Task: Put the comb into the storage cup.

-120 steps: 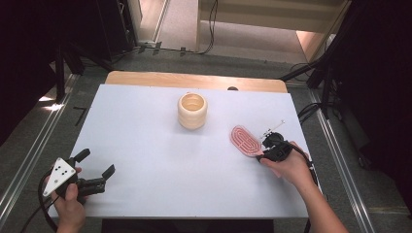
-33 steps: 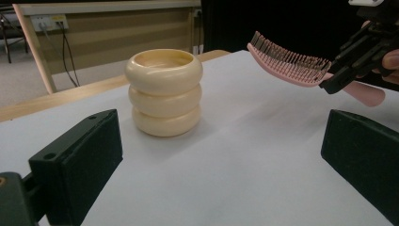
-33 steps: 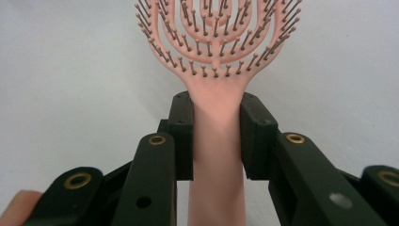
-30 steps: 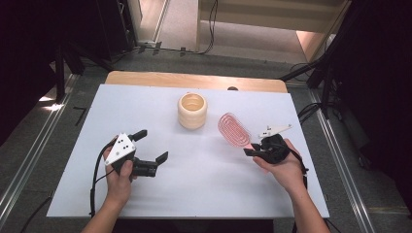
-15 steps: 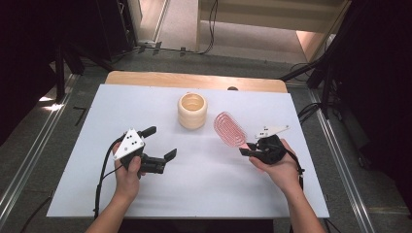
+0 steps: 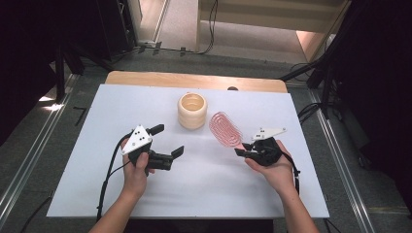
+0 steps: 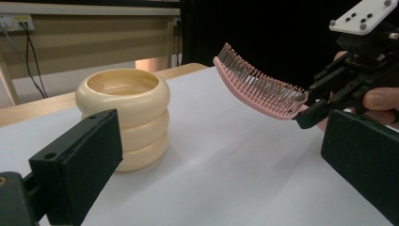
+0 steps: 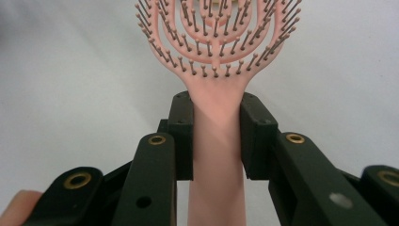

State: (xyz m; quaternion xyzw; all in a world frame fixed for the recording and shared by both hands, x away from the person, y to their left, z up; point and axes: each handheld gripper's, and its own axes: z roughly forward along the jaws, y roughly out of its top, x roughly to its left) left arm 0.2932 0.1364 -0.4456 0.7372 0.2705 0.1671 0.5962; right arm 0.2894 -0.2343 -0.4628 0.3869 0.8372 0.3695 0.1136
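We see a pink plastic vented hairbrush with metal-tipped bristles point(image 6: 225, 129) held up off the white table sheet point(image 6: 209, 184), head tilted toward the cream ribbed three-ring pot point(image 6: 192, 110) and just beside it, not touching. The right gripper point(image 6: 241, 151) is clamped on the brush handle; in the right gripper view both black pads press the pink handle point(image 8: 216, 155) from either side, and the top of the brush head is cut off by the frame edge. From the left gripper view the brush point(image 7: 259, 87) hangs in the air, bristles up, handle end hidden behind the right gripper's jaws. The left gripper point(image 6: 168, 141) rests low near the table, jaws wide apart, nothing between them. The pot's inside is mostly hidden from us. A wooden tabletop edge point(image 6: 194, 79) shows past the sheet.
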